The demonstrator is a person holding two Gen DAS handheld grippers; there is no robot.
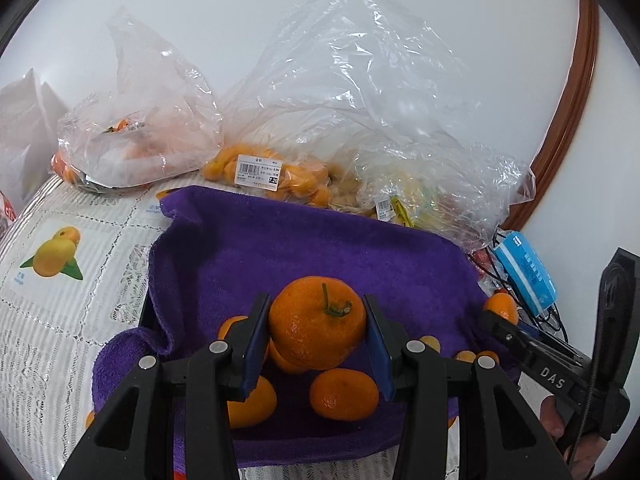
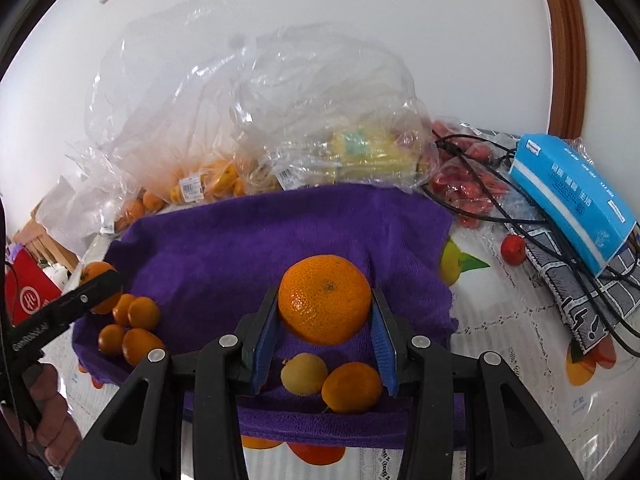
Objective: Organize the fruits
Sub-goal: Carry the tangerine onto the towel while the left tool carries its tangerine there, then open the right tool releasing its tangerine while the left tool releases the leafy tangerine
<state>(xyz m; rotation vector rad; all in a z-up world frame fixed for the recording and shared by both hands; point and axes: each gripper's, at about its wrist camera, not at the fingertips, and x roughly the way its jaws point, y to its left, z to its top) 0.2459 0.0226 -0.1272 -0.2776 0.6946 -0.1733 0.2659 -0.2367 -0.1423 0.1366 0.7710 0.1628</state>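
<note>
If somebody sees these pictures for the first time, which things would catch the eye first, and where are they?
First, the orange with a green stem, clamped in the left gripper above the purple towel, and a second orange held in the right gripper. Small loose oranges lie on the towel below. Behind it, crumpled clear plastic bags of fruit stand against the white wall.

On the table we see the towel (image 2: 248, 248) with loose mandarins (image 2: 136, 328) at its 9 o'clock edge, the plastic bags (image 2: 208, 128) behind it at 12 o'clock, and the tissue box (image 2: 576, 200) at 2 o'clock.
</note>
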